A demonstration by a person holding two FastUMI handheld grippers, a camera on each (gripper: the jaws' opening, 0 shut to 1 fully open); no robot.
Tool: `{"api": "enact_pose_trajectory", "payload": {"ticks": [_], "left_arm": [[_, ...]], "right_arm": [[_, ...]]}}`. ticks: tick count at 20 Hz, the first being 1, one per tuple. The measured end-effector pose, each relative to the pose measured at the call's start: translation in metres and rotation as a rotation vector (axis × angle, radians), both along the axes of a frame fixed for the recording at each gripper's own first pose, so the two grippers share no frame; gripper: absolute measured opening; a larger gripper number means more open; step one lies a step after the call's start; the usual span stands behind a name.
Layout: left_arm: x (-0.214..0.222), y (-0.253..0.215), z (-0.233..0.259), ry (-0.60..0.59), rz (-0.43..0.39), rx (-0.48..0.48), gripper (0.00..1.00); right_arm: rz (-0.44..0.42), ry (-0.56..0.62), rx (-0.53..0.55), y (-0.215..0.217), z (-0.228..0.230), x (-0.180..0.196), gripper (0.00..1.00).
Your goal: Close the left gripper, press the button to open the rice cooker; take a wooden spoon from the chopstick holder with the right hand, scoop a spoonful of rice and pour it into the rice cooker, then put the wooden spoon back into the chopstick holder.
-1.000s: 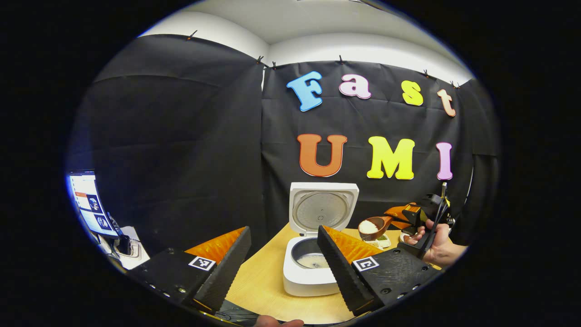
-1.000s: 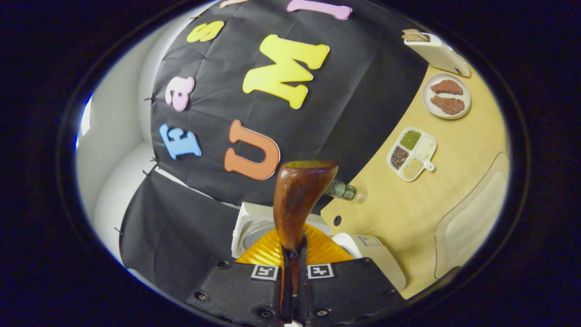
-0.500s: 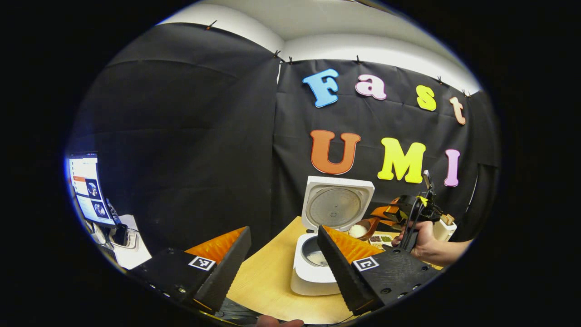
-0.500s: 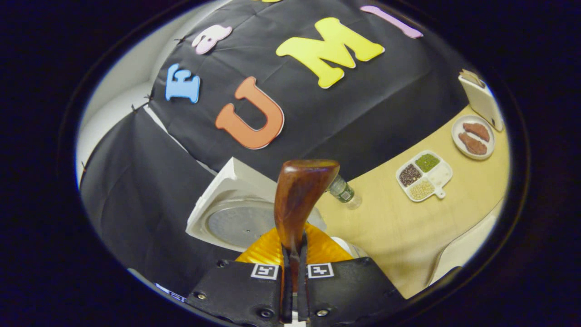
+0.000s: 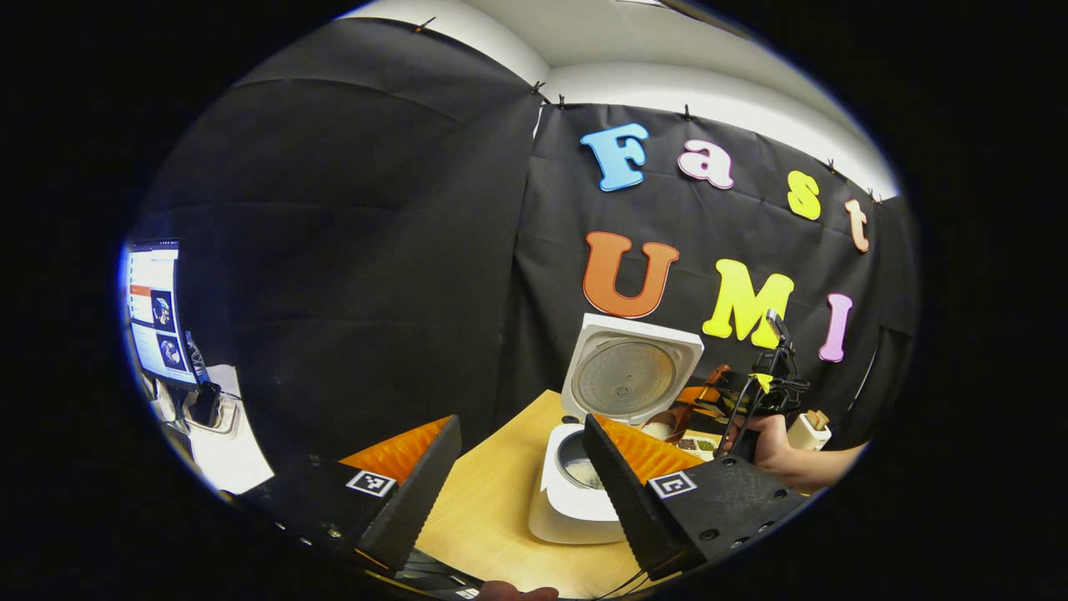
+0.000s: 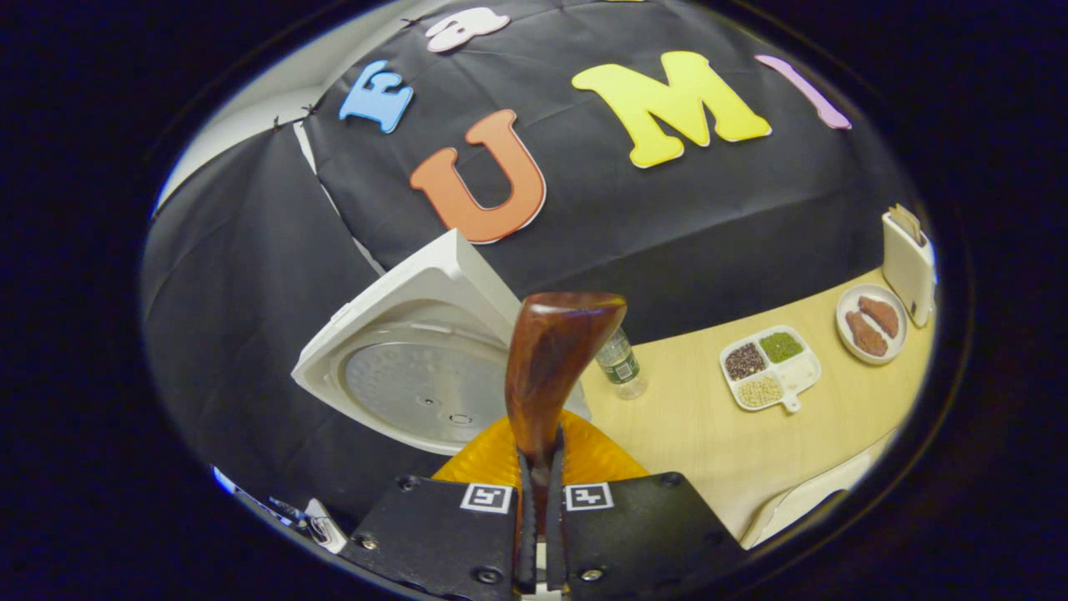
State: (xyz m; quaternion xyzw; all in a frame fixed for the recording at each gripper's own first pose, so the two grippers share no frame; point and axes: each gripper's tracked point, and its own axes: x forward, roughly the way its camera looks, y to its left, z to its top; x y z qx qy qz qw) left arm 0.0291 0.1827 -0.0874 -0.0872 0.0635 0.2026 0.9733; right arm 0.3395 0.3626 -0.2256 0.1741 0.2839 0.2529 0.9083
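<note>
The white rice cooker point(image 5: 567, 501) stands open on the wooden table point(image 5: 484, 517), lid point(image 5: 630, 367) upright, a little rice in its pot. My left gripper point(image 5: 517, 467) hovers open in front of it, holding nothing. Farther right, a hand point(image 5: 772, 442) holds my right gripper point(image 5: 726, 399), which is shut on the wooden spoon point(image 5: 665, 424); the spoon's bowl carries rice just right of the pot's rim. In the right gripper view the spoon point(image 6: 551, 367) sticks out from my right gripper point(image 6: 538, 467), with the lid point(image 6: 417, 359) close on the left. The white chopstick holder point(image 6: 905, 259) stands far right.
A small bottle point(image 6: 622, 363) stands behind the cooker. A divided dish of grains point(image 6: 768, 367) and a plate of meat point(image 6: 868, 321) sit further right on the table point(image 6: 709, 434). A monitor point(image 5: 154, 313) is off the table's left side.
The right gripper has carried the rice-filled spoon left and down, up to the cooker's rim, and its view has rolled closer to level. The left gripper has turned slightly left, staying open.
</note>
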Motion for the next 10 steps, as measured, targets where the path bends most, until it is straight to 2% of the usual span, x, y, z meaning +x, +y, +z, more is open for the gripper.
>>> {"api": "enact_pose_trajectory", "payload": {"ticks": [10], "left_arm": [[0.01,-0.006,-0.011,0.013,-0.063,-0.003,0.94]], "right_arm": [[0.109,-0.195,-0.176,0.025,0.026,-0.014,0.1]]}}
